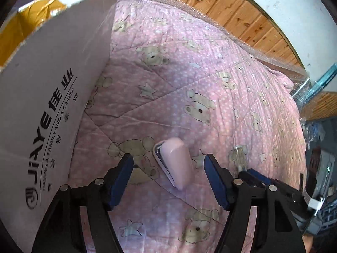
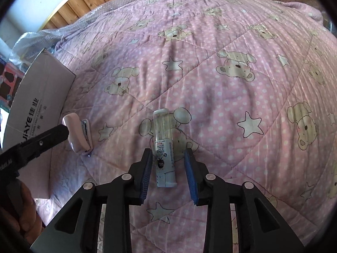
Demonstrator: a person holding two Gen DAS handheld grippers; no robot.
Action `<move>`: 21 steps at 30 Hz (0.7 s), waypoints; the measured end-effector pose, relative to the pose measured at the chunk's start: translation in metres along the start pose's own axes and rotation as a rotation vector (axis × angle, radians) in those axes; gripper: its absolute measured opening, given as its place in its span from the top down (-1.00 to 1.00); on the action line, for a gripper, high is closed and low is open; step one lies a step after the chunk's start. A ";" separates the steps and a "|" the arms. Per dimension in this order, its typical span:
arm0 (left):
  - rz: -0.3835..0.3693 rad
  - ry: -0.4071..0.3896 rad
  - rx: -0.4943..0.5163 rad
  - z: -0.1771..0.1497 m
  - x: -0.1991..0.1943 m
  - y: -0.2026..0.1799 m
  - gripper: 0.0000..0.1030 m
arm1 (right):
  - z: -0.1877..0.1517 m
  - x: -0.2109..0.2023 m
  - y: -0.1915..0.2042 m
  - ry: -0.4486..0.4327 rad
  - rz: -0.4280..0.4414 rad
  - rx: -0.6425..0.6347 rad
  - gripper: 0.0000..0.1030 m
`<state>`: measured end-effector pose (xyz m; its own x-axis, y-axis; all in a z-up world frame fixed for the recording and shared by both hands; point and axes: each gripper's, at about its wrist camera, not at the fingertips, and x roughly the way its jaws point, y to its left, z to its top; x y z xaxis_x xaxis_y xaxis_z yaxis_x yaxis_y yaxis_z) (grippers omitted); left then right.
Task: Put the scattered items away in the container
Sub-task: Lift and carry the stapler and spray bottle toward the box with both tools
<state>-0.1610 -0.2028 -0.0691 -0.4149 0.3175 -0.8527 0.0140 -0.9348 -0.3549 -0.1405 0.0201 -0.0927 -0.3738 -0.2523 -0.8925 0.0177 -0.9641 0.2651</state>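
While the pink stapler (image 1: 175,164) and clear-capped tube (image 2: 165,147) lie on the quilt (image 2: 231,109) beside the box (image 1: 52,97), both grippers, left (image 1: 168,178) and right (image 2: 168,174), straddle them with jaws spread; close squarely on each middle, the 2 pads level.

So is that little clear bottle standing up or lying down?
Lying down. The clear bottle rests lengthwise on the pink quilt, its clear end pointing away, between the open fingers of the right gripper.

pink bear/star quilt (image 2: 210,88) | bubble wrap (image 1: 210,21) at quilt edge | wood-plank wall (image 1: 227,6) behind
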 end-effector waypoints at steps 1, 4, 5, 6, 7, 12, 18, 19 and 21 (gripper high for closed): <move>-0.002 0.000 0.019 -0.003 0.001 -0.007 -0.38 | 0.001 0.001 0.001 -0.004 0.001 0.000 0.30; 0.048 -0.015 0.048 -0.006 0.011 -0.024 -0.38 | 0.002 0.002 0.003 -0.026 0.005 -0.004 0.28; 0.076 -0.016 0.049 -0.007 0.017 -0.027 -0.38 | 0.002 0.002 0.003 -0.034 0.009 -0.009 0.27; 0.101 -0.010 0.053 -0.008 0.022 -0.028 -0.34 | 0.002 0.003 0.003 -0.041 0.007 -0.018 0.40; 0.135 -0.001 0.064 -0.011 0.029 -0.028 0.11 | 0.003 0.004 0.003 -0.044 0.006 -0.022 0.55; 0.112 0.000 0.133 -0.017 0.026 -0.023 0.49 | 0.004 -0.009 -0.004 -0.050 0.051 0.011 0.64; 0.111 -0.007 0.164 -0.032 0.018 -0.008 0.47 | 0.004 0.007 0.001 -0.037 0.026 -0.011 0.59; 0.108 -0.029 0.175 -0.033 0.017 -0.009 0.40 | 0.004 0.007 0.002 -0.047 0.023 -0.010 0.61; 0.128 -0.043 0.213 -0.034 0.019 -0.015 0.38 | 0.006 0.003 0.000 -0.049 0.047 0.003 0.63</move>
<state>-0.1380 -0.1777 -0.0929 -0.4601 0.1913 -0.8670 -0.1215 -0.9809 -0.1519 -0.1473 0.0198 -0.0932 -0.4177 -0.2930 -0.8601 0.0332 -0.9509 0.3078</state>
